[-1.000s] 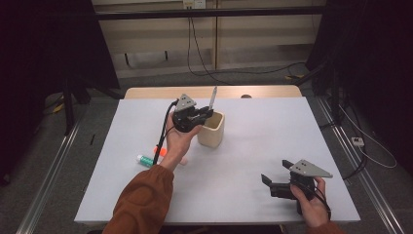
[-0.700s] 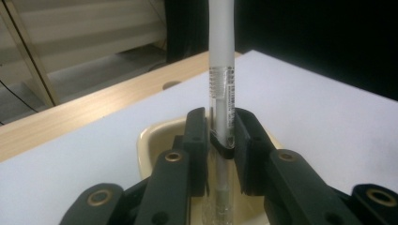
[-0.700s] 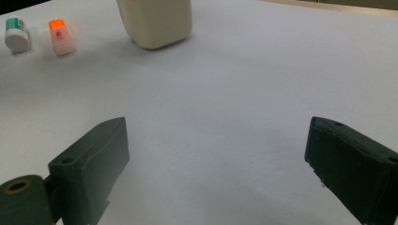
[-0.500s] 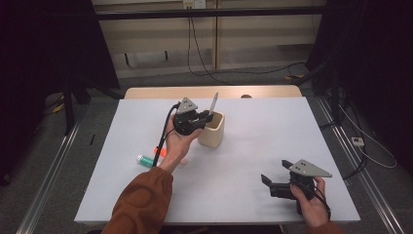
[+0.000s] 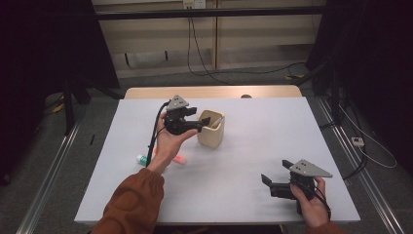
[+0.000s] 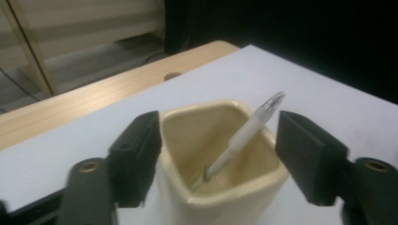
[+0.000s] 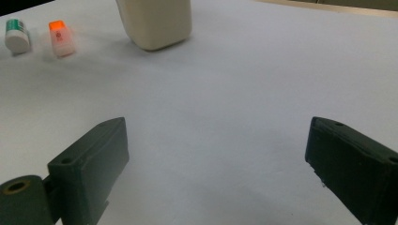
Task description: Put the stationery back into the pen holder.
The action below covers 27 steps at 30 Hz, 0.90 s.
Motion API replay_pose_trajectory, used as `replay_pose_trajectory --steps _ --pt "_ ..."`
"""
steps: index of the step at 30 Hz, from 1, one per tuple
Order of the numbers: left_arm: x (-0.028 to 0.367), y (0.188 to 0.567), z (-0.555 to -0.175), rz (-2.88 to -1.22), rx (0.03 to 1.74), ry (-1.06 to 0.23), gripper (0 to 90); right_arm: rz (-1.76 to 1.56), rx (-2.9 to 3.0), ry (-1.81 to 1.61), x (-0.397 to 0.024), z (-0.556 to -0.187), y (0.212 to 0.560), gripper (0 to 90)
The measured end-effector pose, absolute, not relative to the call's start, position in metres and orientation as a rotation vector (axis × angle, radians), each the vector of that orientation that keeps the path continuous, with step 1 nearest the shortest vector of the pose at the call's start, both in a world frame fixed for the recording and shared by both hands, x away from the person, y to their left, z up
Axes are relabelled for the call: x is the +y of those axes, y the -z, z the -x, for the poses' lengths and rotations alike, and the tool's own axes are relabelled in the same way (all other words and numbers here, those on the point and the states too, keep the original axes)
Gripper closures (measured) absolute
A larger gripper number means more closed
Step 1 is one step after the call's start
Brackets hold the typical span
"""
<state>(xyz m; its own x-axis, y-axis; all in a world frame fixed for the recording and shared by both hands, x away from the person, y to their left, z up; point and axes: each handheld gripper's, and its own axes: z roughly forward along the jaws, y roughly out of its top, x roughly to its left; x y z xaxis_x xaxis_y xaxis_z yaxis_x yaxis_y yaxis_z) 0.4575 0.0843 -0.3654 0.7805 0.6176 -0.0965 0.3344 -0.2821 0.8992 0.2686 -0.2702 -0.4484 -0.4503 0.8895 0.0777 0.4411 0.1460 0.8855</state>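
A cream square cup (image 5: pixel 211 135) stands on the white table (image 5: pixel 253 161), left of centre. A thin white stick with a metal tip (image 6: pixel 244 133) leans inside the cup (image 6: pixel 220 192), its top against the rim. My left gripper (image 5: pixel 204 123) hovers at the cup's left rim, pointing right. Its jaws have just been opening and now stand open; in the left gripper view (image 6: pixel 220 145) the stick rises between the pads, touching neither. My right gripper (image 5: pixel 275 171) rests low at the front right, open, with bare table between its jaws (image 7: pixel 216 159).
Two small tubes lie left of the cup, one orange-capped (image 5: pixel 179 159) (image 7: pixel 60 38), one green-capped (image 5: pixel 141 159) (image 7: pixel 17 35). A wooden strip (image 5: pixel 209 91) runs along the table's far edge. The cup (image 7: pixel 155 21) stands far ahead of the right gripper.
The left jaws have opened and let go of the stick. It stood upright above the cup and now leans inside it. The left hand shifted slightly; the right hand stayed still.
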Motion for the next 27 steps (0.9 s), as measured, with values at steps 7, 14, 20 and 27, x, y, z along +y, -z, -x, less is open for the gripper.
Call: replay_pose_trajectory --steps 7,14,20,27 --pt "0.114 0.358 -0.453 -1.872 0.759 -0.320 14.6 -1.273 1.953 -1.255 -0.270 -0.270 0.449 6.1" --pt "0.135 0.356 -0.446 -1.878 0.759 -0.315 7.7 -1.273 1.956 -1.253 -0.270 -0.270 0.449 6.1" --pt "0.144 0.359 -0.438 -1.865 0.754 -0.305 5.6 -1.273 1.956 -1.252 -0.270 -0.270 0.449 6.1" --pt "0.150 0.362 -0.429 -1.900 0.754 -0.340 6.1 -1.272 1.961 -1.254 -0.269 -0.270 0.449 6.0"
